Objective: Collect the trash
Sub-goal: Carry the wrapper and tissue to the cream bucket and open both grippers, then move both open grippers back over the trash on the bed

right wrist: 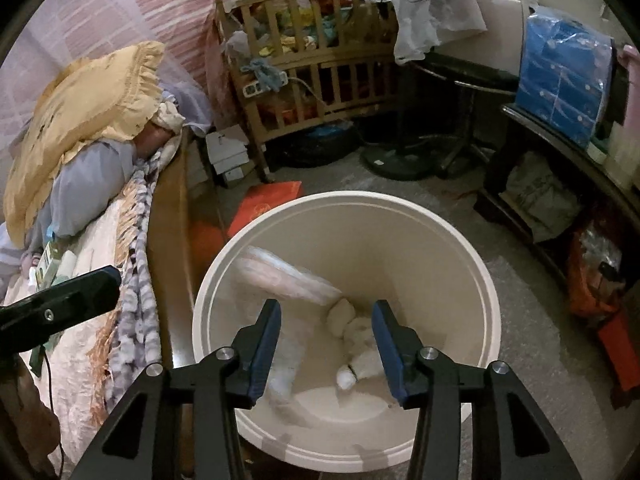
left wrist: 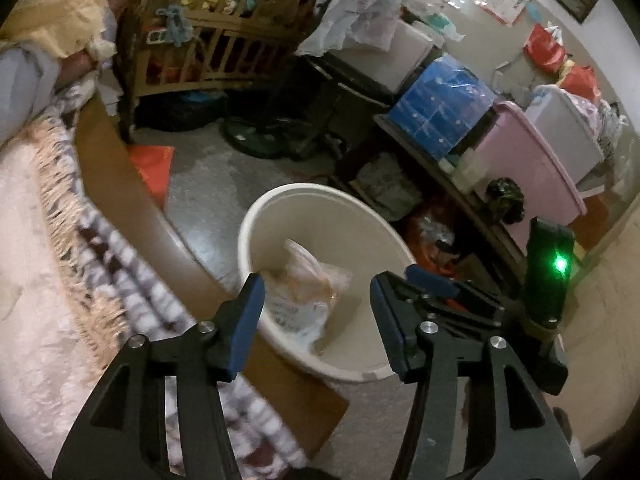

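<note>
A cream round bin [left wrist: 320,194] stands on the floor beside the bed. In the left wrist view a clear plastic bag [left wrist: 310,276] with white wrappers lies inside it. My left gripper [left wrist: 316,284] hangs above the bin's near side, open, with nothing between its blue pads. In the right wrist view the bin [right wrist: 490,292] fills the middle, holding a blurred plastic bag [right wrist: 288,280] and crumpled white tissue [right wrist: 352,320]. My right gripper [right wrist: 326,306] is over the bin's mouth, open and holding nothing. The left gripper's body [right wrist: 60,304] shows at the left edge.
The bed with a fringed blanket [right wrist: 132,272] and a yellow pillow [right wrist: 88,108] lies to the left. A wooden crib [right wrist: 312,80] full of clothes stands behind, with a fan base [right wrist: 396,160] and a red bag [right wrist: 264,204] on the floor. A dark shelf [right wrist: 560,160] with a blue box is on the right.
</note>
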